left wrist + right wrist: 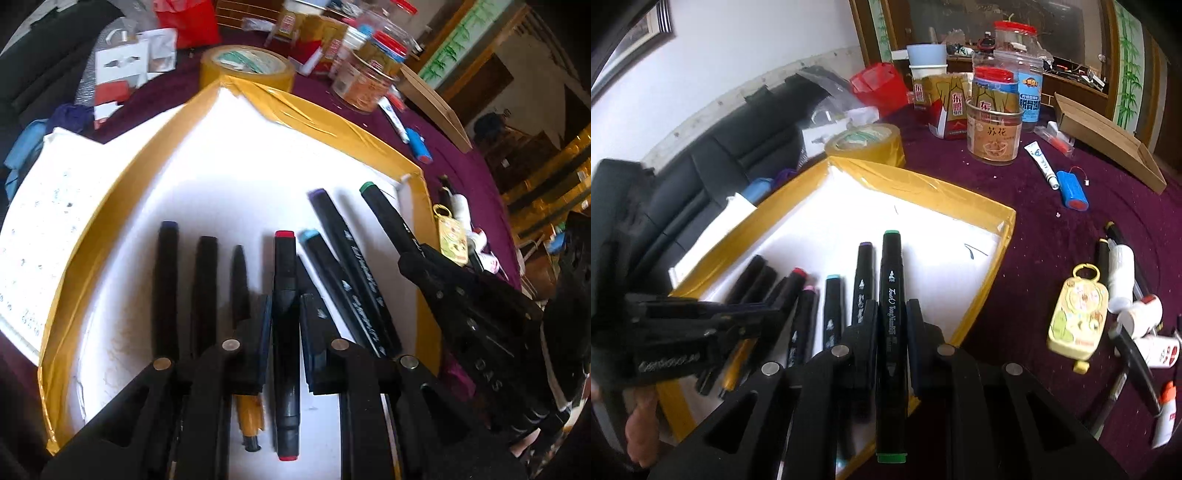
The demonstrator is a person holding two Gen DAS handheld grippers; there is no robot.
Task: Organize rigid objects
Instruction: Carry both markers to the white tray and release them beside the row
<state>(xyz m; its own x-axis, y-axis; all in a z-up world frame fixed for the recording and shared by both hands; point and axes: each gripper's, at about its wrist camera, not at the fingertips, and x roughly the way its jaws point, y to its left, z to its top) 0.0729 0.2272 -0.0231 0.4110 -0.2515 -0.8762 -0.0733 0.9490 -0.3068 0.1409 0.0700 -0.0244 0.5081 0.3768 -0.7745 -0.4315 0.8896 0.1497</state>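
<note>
Markers fill the near end of a white tray [110, 206] edged in yellow tape, which sits on a desk [1052, 229] covered in maroon cloth. The left tool [284, 325] hangs over the tray with its two fingers closed against a red-capped marker [285, 295], which runs lengthwise between them and lies among the others in the tray. The right tool [892, 325] is clamped on a green-capped marker [892, 314], held just over the tray's near right corner, one green end pointing ahead of the tool and the other back toward the camera. Between the two tools lie a blue-capped marker [332, 280] and a purple-capped marker [351, 266], side by side; in the right wrist view a pink-capped marker [805, 317] shows beside the red one. To the left of the left tool, three dark pens [201, 288] lie in a row, and a yellow pen [251, 417] rests under its left finger. Ahead of both tools, beyond the tray's far corner, stands one roll of yellow tape [247, 66]. Farther ahead and to the right stand two red-lidded jars [993, 114], and near them lie a white tube [1041, 162] and a blue battery pack [1071, 192]. To the right of the right tool, well clear of the tray, sits a yellow cartoon case [1076, 317] beside a loose cluster of pens and white bottles, too jumbled to count.
</note>
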